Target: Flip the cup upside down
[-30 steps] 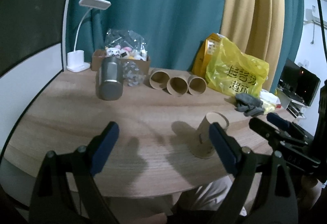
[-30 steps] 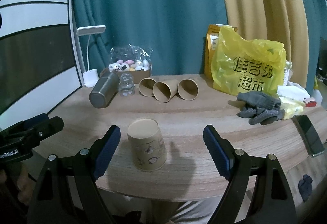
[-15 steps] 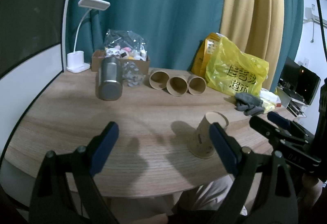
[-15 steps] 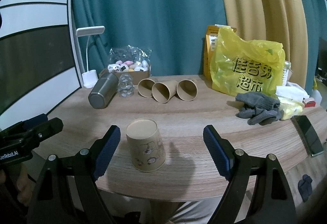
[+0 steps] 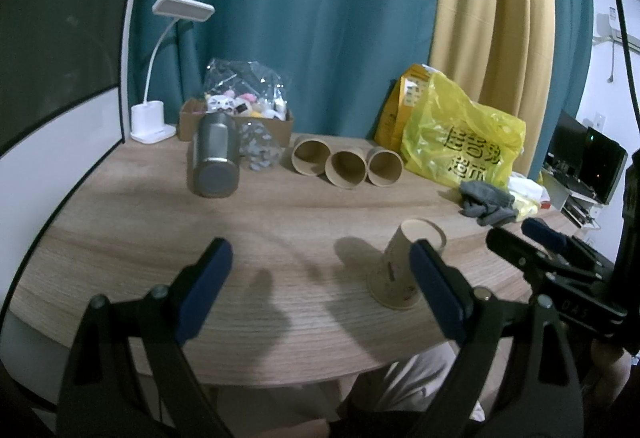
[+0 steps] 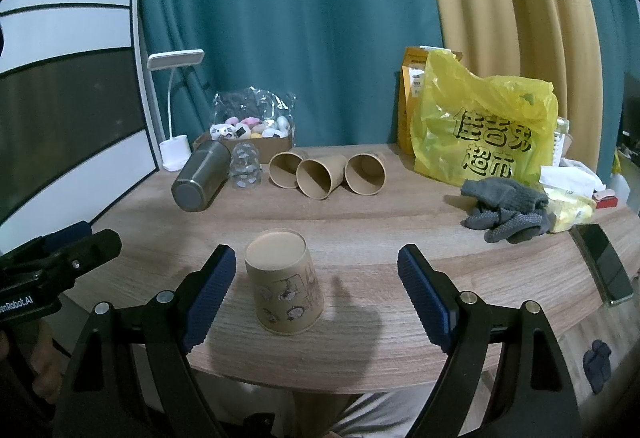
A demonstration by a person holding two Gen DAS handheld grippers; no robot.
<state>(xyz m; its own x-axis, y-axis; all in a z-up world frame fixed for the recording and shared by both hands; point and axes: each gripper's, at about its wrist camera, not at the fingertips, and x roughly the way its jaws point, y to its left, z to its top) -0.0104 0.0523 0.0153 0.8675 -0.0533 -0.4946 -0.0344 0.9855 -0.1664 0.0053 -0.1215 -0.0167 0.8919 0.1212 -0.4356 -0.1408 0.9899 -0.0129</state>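
A brown paper cup [image 6: 285,287] with cartoon drawings stands upside down, base up, near the front edge of the wooden table [image 6: 360,222]. It also shows in the left wrist view [image 5: 400,270], partly behind my left gripper's right finger. My right gripper [image 6: 314,296] is open and empty, with the cup between its fingers, nearer the left one, not touched. My left gripper [image 5: 320,290] is open and empty, to the left of the cup. The right gripper shows at the right of the left wrist view [image 5: 536,242].
Three paper cups [image 6: 324,174] lie on their sides at the back, beside a steel tumbler [image 6: 200,178] and a small glass [image 6: 245,166]. A snack box [image 6: 248,130], white lamp [image 6: 174,106], yellow bag [image 6: 484,130], grey gloves [image 6: 504,210] and phone [image 6: 604,262] also stand around.
Both grippers have drifted back slightly from the table. The cup stays in place, upside down.
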